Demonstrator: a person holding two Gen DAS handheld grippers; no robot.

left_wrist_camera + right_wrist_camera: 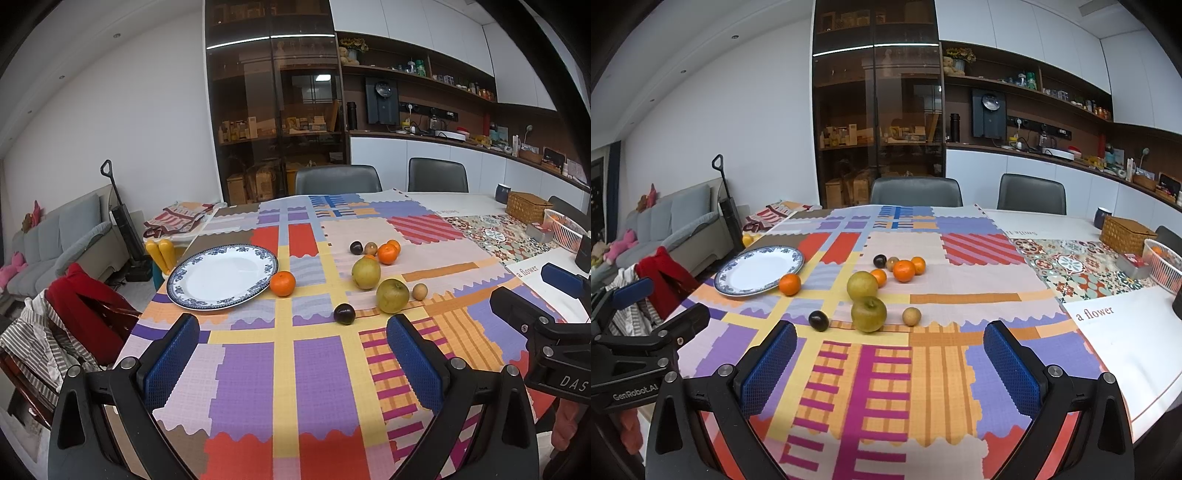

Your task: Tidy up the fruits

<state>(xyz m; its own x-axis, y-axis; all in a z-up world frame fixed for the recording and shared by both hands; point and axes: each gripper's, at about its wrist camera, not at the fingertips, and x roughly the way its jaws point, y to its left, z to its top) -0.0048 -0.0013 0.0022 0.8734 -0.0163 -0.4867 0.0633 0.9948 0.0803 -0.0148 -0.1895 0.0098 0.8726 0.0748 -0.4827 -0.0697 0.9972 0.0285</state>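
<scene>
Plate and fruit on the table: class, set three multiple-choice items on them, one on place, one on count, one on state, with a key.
1. Which fruit lies nearest the plate?
A. an orange
B. a pear
C. a plum

2. How many pears are there?
A. one
B. two
C. four

3. What is on the plate?
A. nothing
B. an orange
C. two plums

Key: 1 A, the orange lies at its rim. 2 B, a second pear lies by the first. 3 A, its white centre is bare.
</scene>
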